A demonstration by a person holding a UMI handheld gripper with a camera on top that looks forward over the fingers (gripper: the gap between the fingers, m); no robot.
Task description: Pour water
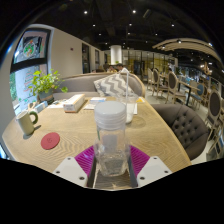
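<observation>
- Plant (pixel 42 82): a green potted plant stands at the far left end of the table, near the window.
- Mug (pixel 27 121): a white mug with a dark rim stands on the table to the left of the gripper, its handle facing right.
- Coaster (pixel 50 141): a round red coaster lies flat on the table, just right of the mug and left of the left finger.
- Tissue box (pixel 74 102): a pale box rests further back on the table, beyond the coaster.
- Table (pixel 70 125): a light wooden top that carries all the items above.
- Gripper (pixel 112 160): it points forward and level over the near edge of the table. Both purple pads (pixel 85 158) press against the lower sides of the bottle, so the fingers are closed on it.
- Bottle (pixel 111 138): a clear plastic bottle with a white cap, held upright between the fingers and centred ahead of the camera.
- Cup (pixel 131 108): a pale cup stands on the table beyond the bottle, slightly to its right.
- Chair (pixel 188 126): a grey padded chair stands at the right side of the table.
</observation>
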